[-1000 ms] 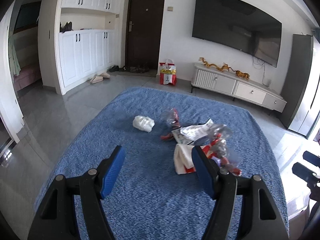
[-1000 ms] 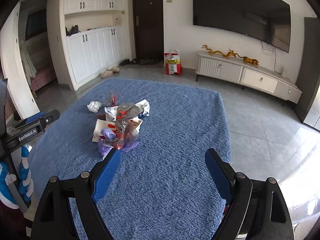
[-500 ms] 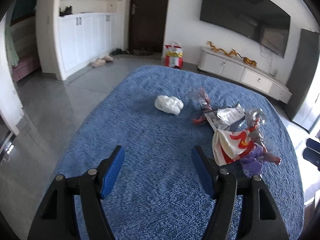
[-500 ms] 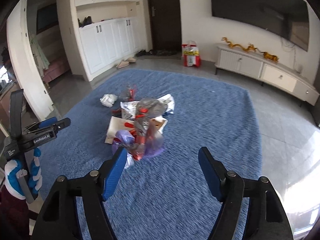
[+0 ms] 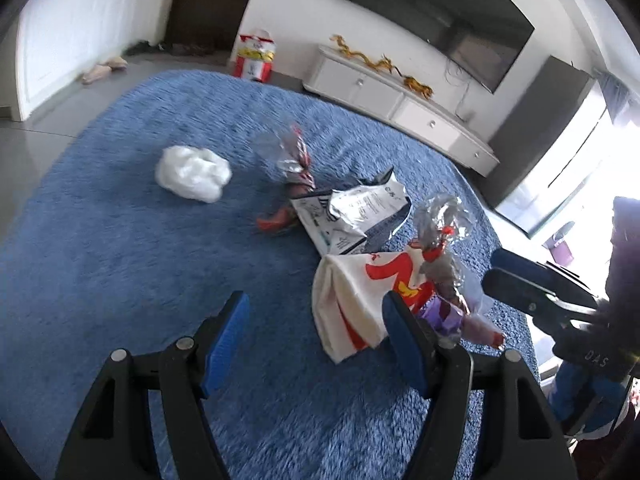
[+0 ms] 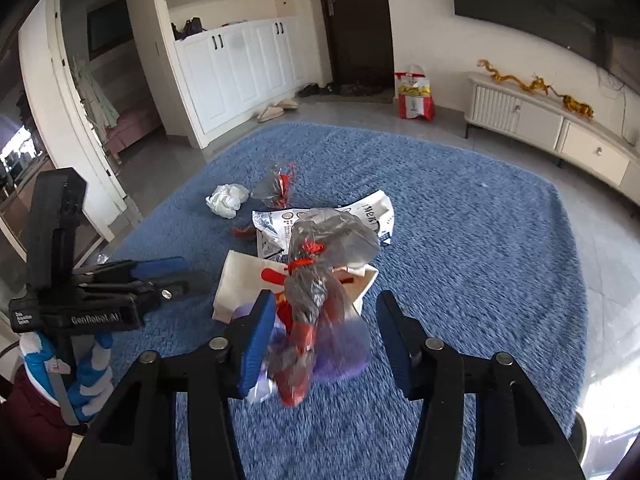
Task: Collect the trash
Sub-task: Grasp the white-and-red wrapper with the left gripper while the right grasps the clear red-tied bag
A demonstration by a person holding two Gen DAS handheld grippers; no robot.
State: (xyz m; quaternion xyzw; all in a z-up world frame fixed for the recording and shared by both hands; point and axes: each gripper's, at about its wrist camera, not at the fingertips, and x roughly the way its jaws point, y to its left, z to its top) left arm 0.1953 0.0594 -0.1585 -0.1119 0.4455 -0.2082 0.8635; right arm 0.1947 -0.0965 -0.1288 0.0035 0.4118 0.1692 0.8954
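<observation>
The crinkled clear wrapper with red print (image 6: 320, 280) stands up from the trash heap in the middle of the blue rug (image 6: 480, 240), resting on a white paper bag with red marks (image 6: 244, 276) and a purple wrapper (image 6: 344, 356). At about twelve o'clock from it lies a white printed pouch (image 6: 372, 208), and toward eleven o'clock a crumpled white tissue (image 6: 226, 200) and a second clear wrapper (image 6: 276, 188). The right tool (image 6: 326, 336) has just been closing, and the tall wrapper sits between its blue pads, though they do not yet press it; I judge the pinch should land low on the bunched neck, not the loose crackly top, so it does not slip free. The left tool (image 5: 316, 332) hangs open over bare rug at nine o'clock of the paper bag, holding nothing, well placed to take the bag's edge next.
</observation>
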